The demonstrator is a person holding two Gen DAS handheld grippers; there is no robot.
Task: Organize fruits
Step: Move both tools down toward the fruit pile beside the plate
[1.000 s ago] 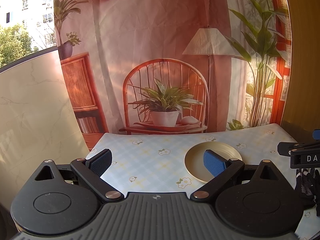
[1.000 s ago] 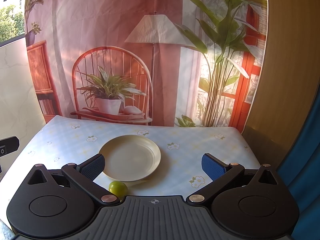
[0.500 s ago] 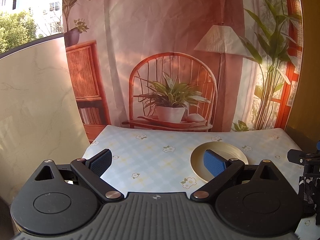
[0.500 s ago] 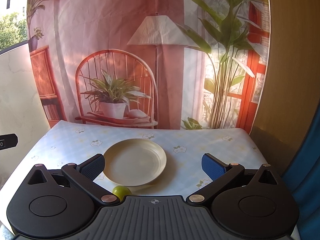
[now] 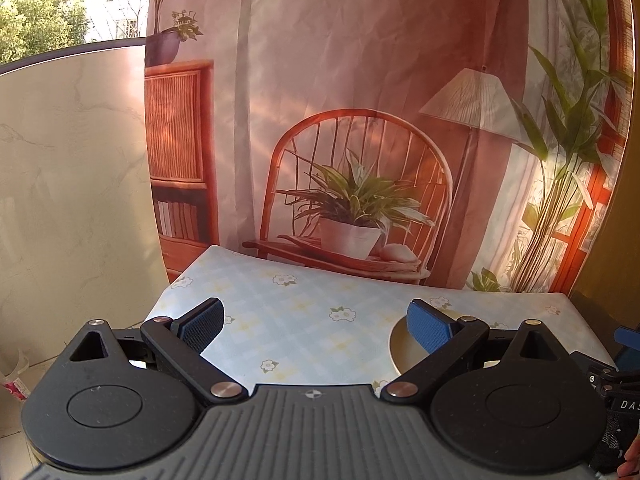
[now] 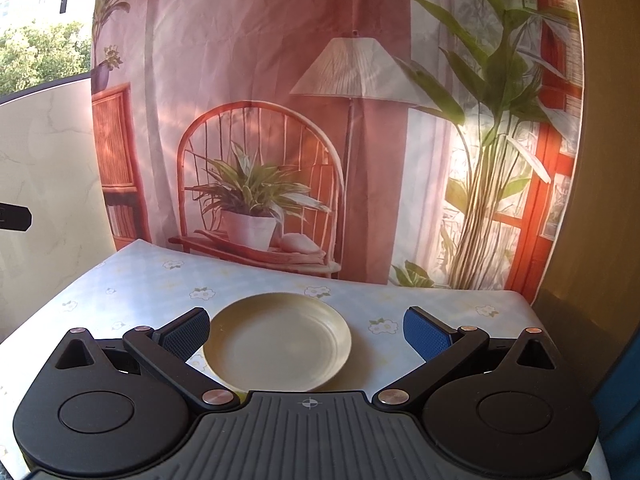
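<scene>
Hidden along its near rim by the right gripper's (image 6: pixel 306 330) dark body: the cream plate (image 6: pixel 278 342), in the right wrist view. Mostly covered in the left wrist view by the left gripper's (image 5: pixel 314 326) right finger, that same plate (image 5: pixel 402 346), only a sliver showing. Cut by the right edge there: the other device, lettering clipped after "DA" (image 5: pixel 624 405). Near edge of the table (image 6: pixel 120 280) concealed in both views.

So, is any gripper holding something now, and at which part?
Nothing is held. The left gripper and the right gripper are both open and empty; the plate lies on the table.
</scene>
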